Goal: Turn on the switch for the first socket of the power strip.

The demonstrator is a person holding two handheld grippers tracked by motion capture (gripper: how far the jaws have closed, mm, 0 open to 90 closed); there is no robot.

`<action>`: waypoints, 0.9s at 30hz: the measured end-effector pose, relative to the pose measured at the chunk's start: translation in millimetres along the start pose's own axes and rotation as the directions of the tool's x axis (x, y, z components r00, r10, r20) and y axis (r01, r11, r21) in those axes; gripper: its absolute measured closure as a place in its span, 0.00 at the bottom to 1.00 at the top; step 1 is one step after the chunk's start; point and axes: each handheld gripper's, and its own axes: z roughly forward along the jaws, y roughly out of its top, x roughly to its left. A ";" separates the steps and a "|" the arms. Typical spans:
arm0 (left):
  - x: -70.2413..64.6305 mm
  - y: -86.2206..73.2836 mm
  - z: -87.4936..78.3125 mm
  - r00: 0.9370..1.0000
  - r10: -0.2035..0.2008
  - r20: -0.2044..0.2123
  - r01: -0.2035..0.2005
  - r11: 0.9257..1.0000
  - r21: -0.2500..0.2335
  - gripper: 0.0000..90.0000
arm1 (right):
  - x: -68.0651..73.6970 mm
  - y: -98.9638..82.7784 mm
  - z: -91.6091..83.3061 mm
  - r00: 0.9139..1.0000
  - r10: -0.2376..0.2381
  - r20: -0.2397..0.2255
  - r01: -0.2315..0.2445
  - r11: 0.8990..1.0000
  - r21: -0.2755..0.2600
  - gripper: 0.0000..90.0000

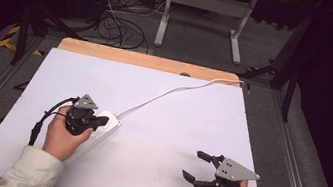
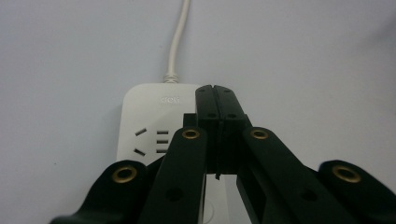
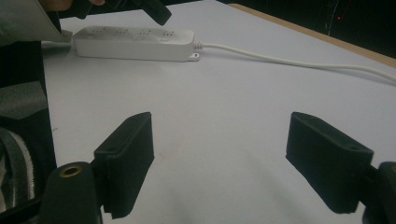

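— Your two hands sit at the near edge of the table. What is your left gripper doing?

— Its jaws are pressed together with nothing between them, their tips over the cord end of a white power strip.

— Where does that strip lie?

— On the white tabletop at your left, directly beneath your left gripper's closed fingers, partly covered by your hand.

— Which way does it point?

— Its long axis runs diagonally, from near your left hand away towards the right; its white cable leaves the far end and trails to the far right edge.

— And how does it look?

— Slim, white, rounded corners, socket slots on top.

— Your right gripper?

— Jaws spread wide, empty, well apart from the strip.
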 end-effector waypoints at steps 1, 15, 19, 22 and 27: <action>-1.4 1.8 -4.5 1.000 0.018 -0.009 -0.018 1.000 -0.010 1.00 | 0.0 -0.2 0.1 1.000 0.000 0.000 0.000 1.000 0.000 0.26; -8.0 8.7 -21.2 0.998 0.063 -0.024 -0.064 0.997 -0.041 1.00 | 0.4 -1.1 0.1 1.000 0.007 0.005 -0.007 1.000 0.004 0.26; -6.7 9.7 -25.2 0.998 0.055 0.002 -0.055 0.997 -0.055 1.00 | 0.4 -1.7 0.0 1.000 0.008 0.005 -0.008 1.000 0.004 0.26; -8.3 9.8 -28.8 0.998 0.059 0.027 -0.057 0.996 -0.068 1.00 | -0.2 -1.7 -1.1 1.000 0.011 0.007 -0.011 1.000 -0.001 0.26; -12.4 9.0 -42.0 0.995 0.102 0.017 -0.099 0.987 -0.131 0.80 | 0.9 -1.5 0.5 1.000 0.006 0.002 -0.006 1.000 0.004 0.26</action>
